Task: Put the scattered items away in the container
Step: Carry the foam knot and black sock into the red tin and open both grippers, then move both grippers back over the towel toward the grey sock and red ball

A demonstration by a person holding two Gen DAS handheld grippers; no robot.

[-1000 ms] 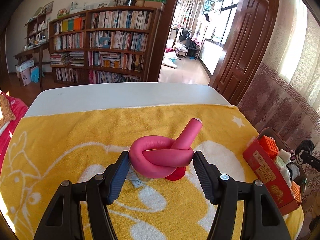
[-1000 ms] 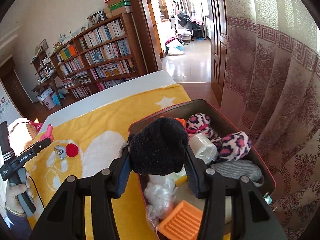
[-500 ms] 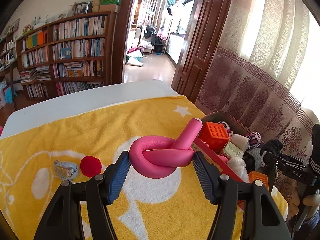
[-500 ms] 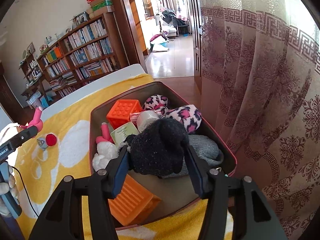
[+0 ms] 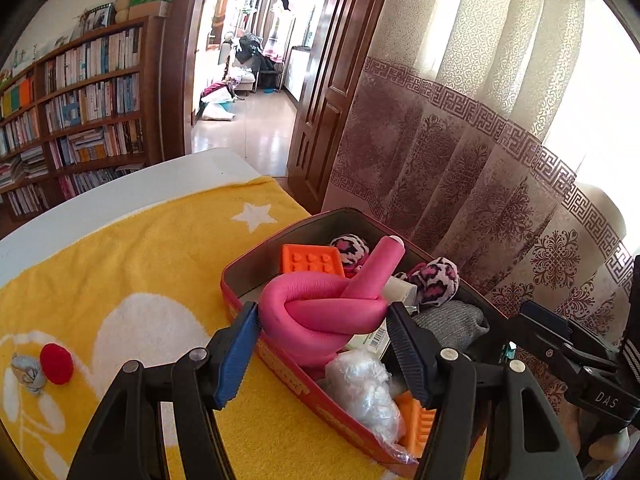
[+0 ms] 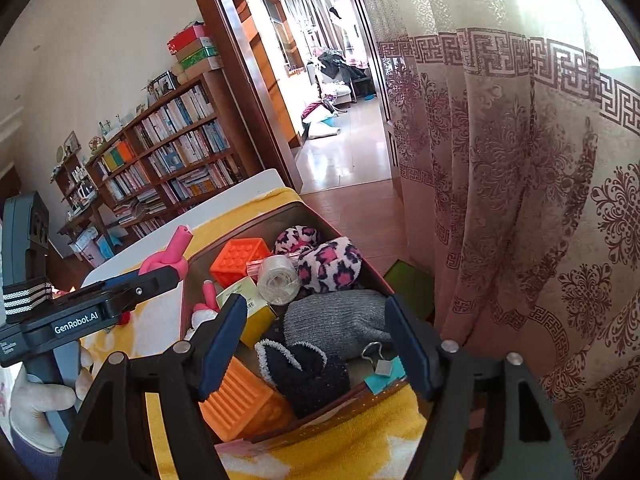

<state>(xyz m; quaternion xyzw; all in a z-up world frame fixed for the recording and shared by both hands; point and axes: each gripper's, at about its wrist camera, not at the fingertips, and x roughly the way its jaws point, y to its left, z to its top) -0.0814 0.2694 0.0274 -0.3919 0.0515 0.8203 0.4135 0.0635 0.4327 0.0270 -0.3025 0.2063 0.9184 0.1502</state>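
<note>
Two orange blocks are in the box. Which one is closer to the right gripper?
The ribbed orange block at the near corner of the box, just under the right gripper. The studded orange cube sits at the far end, beside the leopard-print fabric.

"GenRobot.AI" stands on the left claw (image 6: 160, 270); "DAS" on the right claw (image 5: 532, 320).

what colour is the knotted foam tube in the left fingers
Pink, the knotted foam tube shows best in the left wrist view.
</note>
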